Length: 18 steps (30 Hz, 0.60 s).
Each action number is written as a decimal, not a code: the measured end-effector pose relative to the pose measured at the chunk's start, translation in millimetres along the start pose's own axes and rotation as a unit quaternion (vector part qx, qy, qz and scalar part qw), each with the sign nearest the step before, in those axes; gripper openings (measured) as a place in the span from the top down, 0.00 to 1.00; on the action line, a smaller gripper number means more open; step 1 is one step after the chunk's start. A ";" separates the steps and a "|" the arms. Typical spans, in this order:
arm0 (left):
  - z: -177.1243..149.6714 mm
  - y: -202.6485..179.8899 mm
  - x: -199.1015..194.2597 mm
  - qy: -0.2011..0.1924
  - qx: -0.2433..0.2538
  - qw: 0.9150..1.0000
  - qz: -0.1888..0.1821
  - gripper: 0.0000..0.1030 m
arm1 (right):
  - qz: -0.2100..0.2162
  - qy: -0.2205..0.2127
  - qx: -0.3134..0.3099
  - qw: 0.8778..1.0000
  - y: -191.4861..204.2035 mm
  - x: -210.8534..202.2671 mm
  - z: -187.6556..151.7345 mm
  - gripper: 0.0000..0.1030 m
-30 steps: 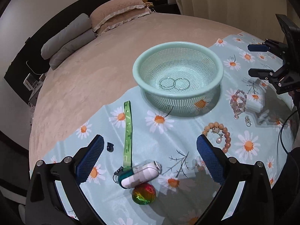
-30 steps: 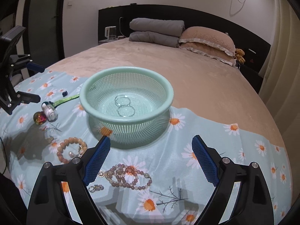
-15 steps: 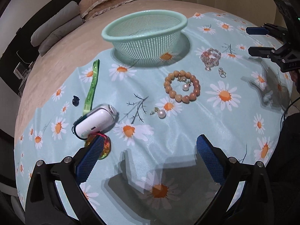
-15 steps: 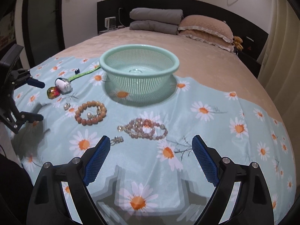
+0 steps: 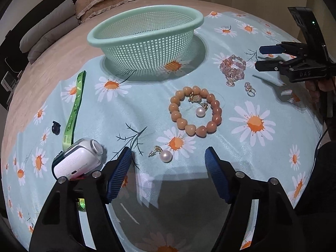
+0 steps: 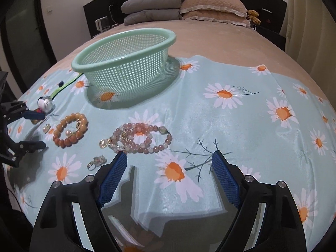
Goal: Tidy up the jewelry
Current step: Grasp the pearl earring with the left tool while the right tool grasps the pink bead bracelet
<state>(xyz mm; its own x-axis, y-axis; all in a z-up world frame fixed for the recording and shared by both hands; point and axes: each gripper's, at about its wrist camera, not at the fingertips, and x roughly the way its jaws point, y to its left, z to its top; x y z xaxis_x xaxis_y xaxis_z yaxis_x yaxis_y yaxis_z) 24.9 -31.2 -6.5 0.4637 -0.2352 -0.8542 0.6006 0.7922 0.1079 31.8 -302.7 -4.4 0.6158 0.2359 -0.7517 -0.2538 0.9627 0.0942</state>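
- Left gripper (image 5: pixel 168 175): released, jaws wide apart, holding nothing, low over the daisy cloth (image 5: pixel 262 147) at 6 o'clock of the left view.
- Pearl earring (image 5: pixel 162 155) lies on the cloth just ahead of the left gripper, between the two fingers' tips, touching neither.
- Orange bead bracelet (image 5: pixel 195 110) at 12 o'clock from that earring; a second pearl earring (image 5: pixel 199 109) sits inside its ring.
- Pink bead bracelet (image 5: pixel 232 68) at 2 o'clock of the left view, coiled up; small silver ring (image 5: pixel 250 89) just below it at 5 o'clock.
- Green basket (image 5: pixel 145 40) upright at 12 o'clock on the cloth's far edge; contents cannot be told from this angle.
- Green strap (image 5: pixel 74 109) runs along 9–10 o'clock; a small dark clip (image 5: pixel 55 127) just left of it; white case (image 5: pixel 77 161) at 8 o'clock beside the left finger.
- Right gripper (image 6: pixel 169 180): released, jaws wide apart, empty, low over the cloth.
- In the right view the pink bead bracelet (image 6: pixel 140 136) lies at 11–12 o'clock just ahead of the fingers; the silver ring (image 6: pixel 96 161) is just beside the left finger at 9 o'clock, not touching.
- Basket (image 6: pixel 124 67) at 11 o'clock in the right view, orange bracelet (image 6: pixel 70 132) at 10 o'clock.
- Pillows (image 6: pixel 182 6) at the head of the bed, 12 o'clock.
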 end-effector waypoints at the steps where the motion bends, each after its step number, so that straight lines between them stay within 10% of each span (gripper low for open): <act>1: 0.3 0.6 2.3 0.000 0.001 1.000 -0.003 0.30 | 0.007 0.002 0.006 1.000 -1.1 5.2 3.4 0.30; 9: 4.7 1.2 9.2 -0.003 0.001 1.000 -0.015 0.38 | -0.013 0.015 0.002 1.000 5.8 39.3 22.6 0.45; 13: 2.3 7.7 15.1 -0.005 -0.012 0.999 -0.039 0.41 | -0.048 0.017 -0.070 0.996 29.1 43.3 17.9 0.71; 18: -0.1 0.0 10.7 -0.013 -0.004 0.998 -0.066 0.70 | -0.037 0.021 -0.095 0.995 41.0 41.2 12.4 0.89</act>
<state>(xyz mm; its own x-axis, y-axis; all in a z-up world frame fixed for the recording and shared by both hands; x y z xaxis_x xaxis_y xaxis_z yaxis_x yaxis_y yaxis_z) 29.8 -33.7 -15.7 0.3978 -0.3525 -0.8470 0.6519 0.7582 -0.0094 55.9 -251.8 -23.5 0.6079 0.1555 -0.7786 -0.3474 0.9339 -0.0847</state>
